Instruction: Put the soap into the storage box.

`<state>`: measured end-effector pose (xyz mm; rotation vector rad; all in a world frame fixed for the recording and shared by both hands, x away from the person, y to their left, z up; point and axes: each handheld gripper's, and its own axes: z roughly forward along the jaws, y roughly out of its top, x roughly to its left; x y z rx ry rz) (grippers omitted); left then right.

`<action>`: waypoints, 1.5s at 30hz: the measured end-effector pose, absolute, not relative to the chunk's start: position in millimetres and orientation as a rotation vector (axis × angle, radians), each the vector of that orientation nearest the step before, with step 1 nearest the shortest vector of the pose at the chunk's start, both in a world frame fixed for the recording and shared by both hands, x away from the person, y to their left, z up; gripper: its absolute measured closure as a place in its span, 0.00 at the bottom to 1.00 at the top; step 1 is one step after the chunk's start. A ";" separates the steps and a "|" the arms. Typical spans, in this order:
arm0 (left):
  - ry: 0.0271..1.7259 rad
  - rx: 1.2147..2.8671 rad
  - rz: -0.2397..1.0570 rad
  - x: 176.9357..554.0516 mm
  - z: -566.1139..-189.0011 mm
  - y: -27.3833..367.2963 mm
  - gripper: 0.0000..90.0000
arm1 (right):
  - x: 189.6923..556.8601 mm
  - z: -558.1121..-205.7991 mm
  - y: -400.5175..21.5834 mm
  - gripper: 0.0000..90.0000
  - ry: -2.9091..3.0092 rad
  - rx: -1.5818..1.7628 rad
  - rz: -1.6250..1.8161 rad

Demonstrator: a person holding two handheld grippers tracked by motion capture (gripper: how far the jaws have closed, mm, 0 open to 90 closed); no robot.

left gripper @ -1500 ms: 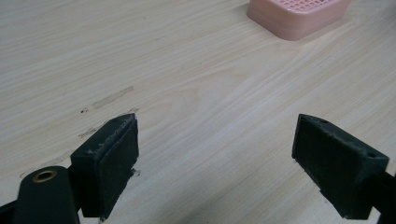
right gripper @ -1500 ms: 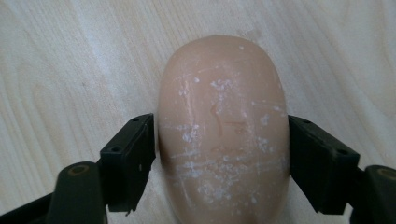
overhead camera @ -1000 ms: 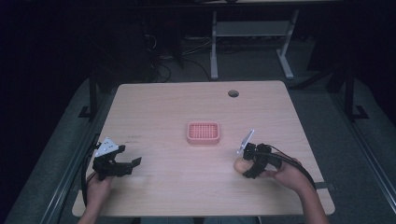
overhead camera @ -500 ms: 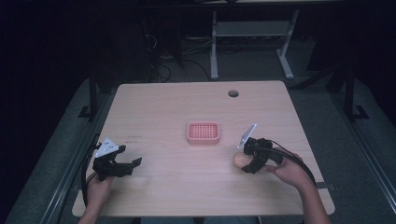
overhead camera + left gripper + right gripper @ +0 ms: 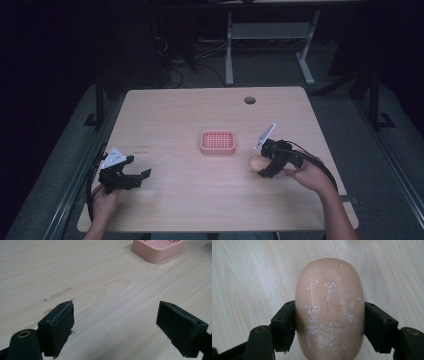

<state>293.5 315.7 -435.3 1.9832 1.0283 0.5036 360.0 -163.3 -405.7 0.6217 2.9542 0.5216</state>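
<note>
While the peach soap bar (image 5: 256, 163) is clamped low over the counter (image 5: 190, 120), the pink dish (image 5: 217, 142) lies just beside it.
In the left view, the left hand-held gripper (image 5: 115, 327) is held apart, empty; in the right view, the right hand-held gripper (image 5: 329, 327) is closed on the bar's sides, so a level carry is probably advised.

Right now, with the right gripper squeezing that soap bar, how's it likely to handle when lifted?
The soap bar looks stiff: no visible denting between the jaws of the right gripper. Its smooth rounded sides could let it slip. White scuffs suggest the surface marks easily.
</note>
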 end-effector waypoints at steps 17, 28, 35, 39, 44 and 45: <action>1.030 1.981 0.502 294.5 -435.5 316.2 0.16 | 381.5 -388.1 -146.8 0.35 2.949 0.582 0.559; 1.032 1.972 0.506 293.8 -434.5 316.9 0.16 | 392.8 -380.8 -137.6 0.35 2.942 0.566 0.593; 1.026 1.975 0.507 293.8 -434.1 316.6 0.16 | 399.5 -375.8 -128.7 0.35 2.942 0.547 0.614; 1.024 1.977 0.507 294.3 -434.3 316.8 0.16 | 402.7 -374.9 -126.4 0.35 2.946 0.549 0.608; 1.024 1.973 0.505 294.5 -434.4 316.0 0.16 | 405.6 -371.2 -122.6 0.35 2.947 0.544 0.610; 1.026 1.976 0.504 294.4 -434.5 315.8 0.16 | 406.3 -370.4 -121.8 0.35 2.946 0.542 0.614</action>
